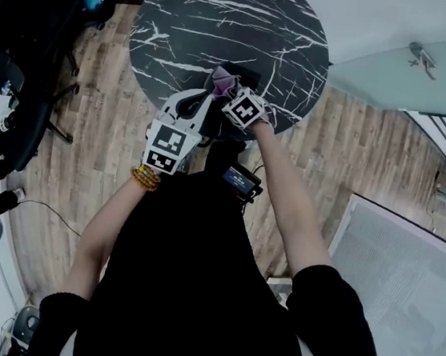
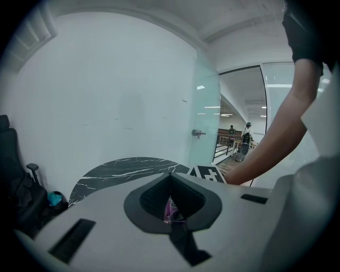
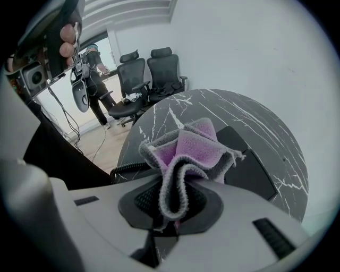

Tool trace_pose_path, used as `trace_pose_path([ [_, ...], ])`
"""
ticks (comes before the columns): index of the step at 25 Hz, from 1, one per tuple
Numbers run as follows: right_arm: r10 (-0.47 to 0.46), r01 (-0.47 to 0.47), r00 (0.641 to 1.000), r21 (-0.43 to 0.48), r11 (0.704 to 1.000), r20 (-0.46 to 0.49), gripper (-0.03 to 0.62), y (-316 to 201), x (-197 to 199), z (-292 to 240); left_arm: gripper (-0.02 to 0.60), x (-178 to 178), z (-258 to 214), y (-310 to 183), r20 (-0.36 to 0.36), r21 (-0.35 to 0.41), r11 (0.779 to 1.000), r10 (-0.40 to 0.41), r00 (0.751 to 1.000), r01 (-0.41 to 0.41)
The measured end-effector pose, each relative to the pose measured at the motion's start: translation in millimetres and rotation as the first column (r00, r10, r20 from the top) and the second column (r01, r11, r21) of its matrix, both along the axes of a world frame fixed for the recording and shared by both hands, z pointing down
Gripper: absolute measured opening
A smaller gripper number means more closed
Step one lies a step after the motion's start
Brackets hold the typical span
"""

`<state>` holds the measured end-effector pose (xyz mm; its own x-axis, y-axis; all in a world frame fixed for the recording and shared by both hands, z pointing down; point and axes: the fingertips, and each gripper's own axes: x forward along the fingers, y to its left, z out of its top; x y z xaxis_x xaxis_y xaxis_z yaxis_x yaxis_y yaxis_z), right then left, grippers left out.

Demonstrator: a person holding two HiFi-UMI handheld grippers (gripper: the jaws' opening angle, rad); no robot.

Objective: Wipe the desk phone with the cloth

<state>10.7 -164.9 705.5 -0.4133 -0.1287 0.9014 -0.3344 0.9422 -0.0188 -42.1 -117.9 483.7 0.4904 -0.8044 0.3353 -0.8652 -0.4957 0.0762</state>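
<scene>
A round counter (image 1: 225, 28) with a black top veined in white, like marble, stood on a wood-plank floor (image 1: 101, 118). Most of its surface was bare. At the edge nearest the person, a black desk phone (image 3: 255, 164) lay flat on the top, partly covered from above. Its black coiled cord (image 3: 127, 169) lay just beside it on the counter, running along that near rim.

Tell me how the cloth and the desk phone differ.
The cloth is purple-grey and bunched; the desk phone is black and flat. The cloth is pinched in the right tongs; the desk phone lies on the marble table. Both are near the table's edge.
</scene>
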Motion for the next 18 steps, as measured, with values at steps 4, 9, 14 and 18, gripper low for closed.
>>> trace_pose_path([
  [4,-0.007,0.007,1.000,-0.016,1.000,-0.001,0.055,4.7,-1.8,-0.5,0.012,-0.9,0.7,-0.6,-0.001,-0.002,1.000,0.000,1.000,0.000],
  [9,0.003,-0.003,1.000,-0.017,1.000,0.005,0.055,6.6,-2.1,0.4,0.012,-1.0,1.0,-2.3,0.000,-0.004,1.000,0.004,1.000,-0.004],
  [14,0.003,-0.003,1.000,-0.028,1.000,0.008,0.054,14.3,-4.1,2.6,0.013,-2.8,2.9,-2.9,0.000,-0.008,1.000,0.004,1.000,-0.004],
  [18,-0.004,0.004,1.000,-0.036,0.999,0.003,0.055,20.0,-4.4,8.1,0.012,-3.9,3.8,-2.7,0.000,-0.011,1.000,0.007,1.000,-0.007],
])
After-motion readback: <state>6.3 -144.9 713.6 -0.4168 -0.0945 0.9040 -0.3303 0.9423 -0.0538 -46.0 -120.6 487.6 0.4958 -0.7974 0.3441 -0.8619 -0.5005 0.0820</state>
